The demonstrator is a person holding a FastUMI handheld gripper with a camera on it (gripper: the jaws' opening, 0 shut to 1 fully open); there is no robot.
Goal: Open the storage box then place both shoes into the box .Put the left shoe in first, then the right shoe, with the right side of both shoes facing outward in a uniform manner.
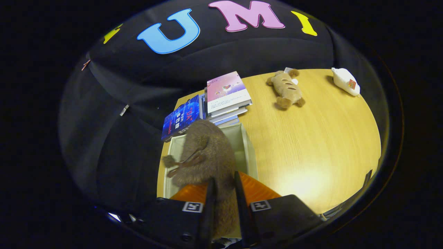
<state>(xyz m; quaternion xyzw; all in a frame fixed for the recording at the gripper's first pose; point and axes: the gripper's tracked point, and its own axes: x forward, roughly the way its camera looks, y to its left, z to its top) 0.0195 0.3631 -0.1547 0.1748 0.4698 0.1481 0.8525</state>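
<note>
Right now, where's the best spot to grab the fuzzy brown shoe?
Probably at its rear end, coming from behind, where the tool already pinches the fuzzy brown shoe from both sides; its toe points ahead over the open storage box.

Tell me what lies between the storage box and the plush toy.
In the gripper view, only bare wooden tabletop lies between the storage box and the plush toy.

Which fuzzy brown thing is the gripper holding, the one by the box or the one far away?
The fuzzy brown shoe, pinched between the gripper fingers over the open storage box. The other, a brown plush toy, lies untouched far beyond on the table.
</note>
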